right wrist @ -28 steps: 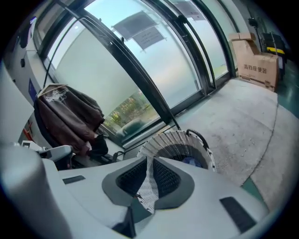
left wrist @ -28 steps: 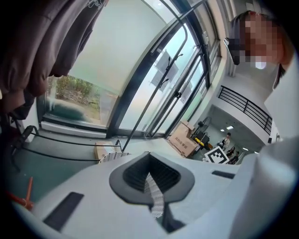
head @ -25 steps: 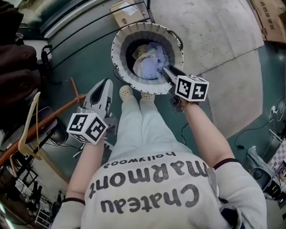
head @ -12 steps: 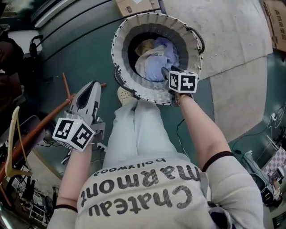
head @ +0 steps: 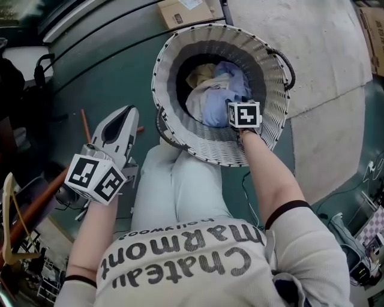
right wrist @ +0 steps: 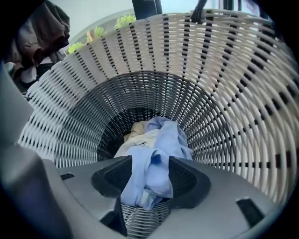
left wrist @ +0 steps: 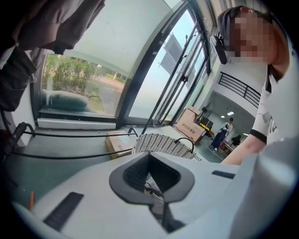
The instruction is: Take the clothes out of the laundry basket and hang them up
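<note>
Several garments (head: 213,99), bundled at the bottom of the laundry basket (head: 180,132). Pale blue piece (right wrist: 156,158) on top, cream piece (right wrist: 136,131) under and behind it. Soft, limp and light by the look. Likely to drape, stretch and drag neighbours up on a lift. Little to snag on except the open weave of the wall.

Best hold, as a judgement: the raised blue fold at the crown of the heap, pinched as a thick bunch rather than by one thin edge.

Right gripper (right wrist: 149,178) down inside the basket, aimed steeply at the heap. Opening wider just lately and spread wide, with the blue fold between the pads but no visible squeeze on it. Nothing gripped yet.

Left gripper (left wrist: 152,179) outside the basket, to its near left. Pressed fully together on nothing.

Pale hanger (head: 12,222) at the far left edge, well apart from the basket. Cardboard box (head: 186,9) just beyond the far rim.
</note>
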A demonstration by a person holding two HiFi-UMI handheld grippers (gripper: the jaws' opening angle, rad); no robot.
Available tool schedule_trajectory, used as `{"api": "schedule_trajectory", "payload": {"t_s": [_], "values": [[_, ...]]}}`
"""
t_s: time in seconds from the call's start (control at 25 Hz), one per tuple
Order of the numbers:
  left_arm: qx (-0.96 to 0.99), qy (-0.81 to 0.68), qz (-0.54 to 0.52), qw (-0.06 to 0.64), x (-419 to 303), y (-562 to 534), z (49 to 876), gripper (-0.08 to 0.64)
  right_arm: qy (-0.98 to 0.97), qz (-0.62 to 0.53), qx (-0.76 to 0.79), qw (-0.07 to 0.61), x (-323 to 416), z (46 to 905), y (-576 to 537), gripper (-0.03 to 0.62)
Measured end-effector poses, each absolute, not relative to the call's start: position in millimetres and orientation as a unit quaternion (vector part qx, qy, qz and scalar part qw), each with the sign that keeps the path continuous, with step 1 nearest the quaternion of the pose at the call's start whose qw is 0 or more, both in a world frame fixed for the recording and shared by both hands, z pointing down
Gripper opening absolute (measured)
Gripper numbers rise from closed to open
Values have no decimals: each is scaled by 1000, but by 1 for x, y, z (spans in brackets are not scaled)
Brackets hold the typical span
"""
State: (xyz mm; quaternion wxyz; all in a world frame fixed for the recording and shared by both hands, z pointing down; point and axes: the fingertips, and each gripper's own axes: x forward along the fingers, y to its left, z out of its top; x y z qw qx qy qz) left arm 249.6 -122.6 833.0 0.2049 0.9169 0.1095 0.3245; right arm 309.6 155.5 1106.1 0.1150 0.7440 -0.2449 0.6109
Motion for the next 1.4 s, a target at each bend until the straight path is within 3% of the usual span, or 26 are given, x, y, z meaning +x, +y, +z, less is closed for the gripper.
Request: {"api": "schedule_trajectory", "payload": {"t_s": [0.2, 0.24, 0.28, 0.32, 0.48, 0.72, 0.88, 1.0, 1.2, 1.4], "values": [[916, 121, 315, 218, 264, -122, 838, 8, -219, 634, 735, 101, 308, 1129, 159, 259], [915, 122, 315, 219, 264, -121, 838, 8, -213, 638, 733, 100, 309, 1131, 161, 243], [914, 125, 316, 220, 264, -119, 837, 8, -208, 637, 735, 103, 311, 1131, 163, 184], [913, 129, 316, 223, 263, -116, 836, 8, -203, 638, 736, 103, 313, 1128, 165, 63], [904, 138, 329, 236, 252, -106, 818, 8, -200, 638, 740, 75, 305, 1085, 160, 40], [898, 136, 330, 259, 240, -93, 755, 8, -267, 558, 786, -1, 311, 926, 142, 37], [909, 168, 292, 244, 259, -81, 683, 9, -292, 501, 811, -76, 341, 797, 143, 37], [921, 189, 260, 219, 277, -75, 625, 26, -322, 460, 822, -94, 369, 704, 136, 37], [923, 233, 234, 196, 298, -55, 556, 153, -398, 377, 832, -84, 398, 548, 102, 37], [906, 292, 249, 180, 305, -12, 527, 216, -475, 299, 820, -111, 396, 406, 64, 37]]}}
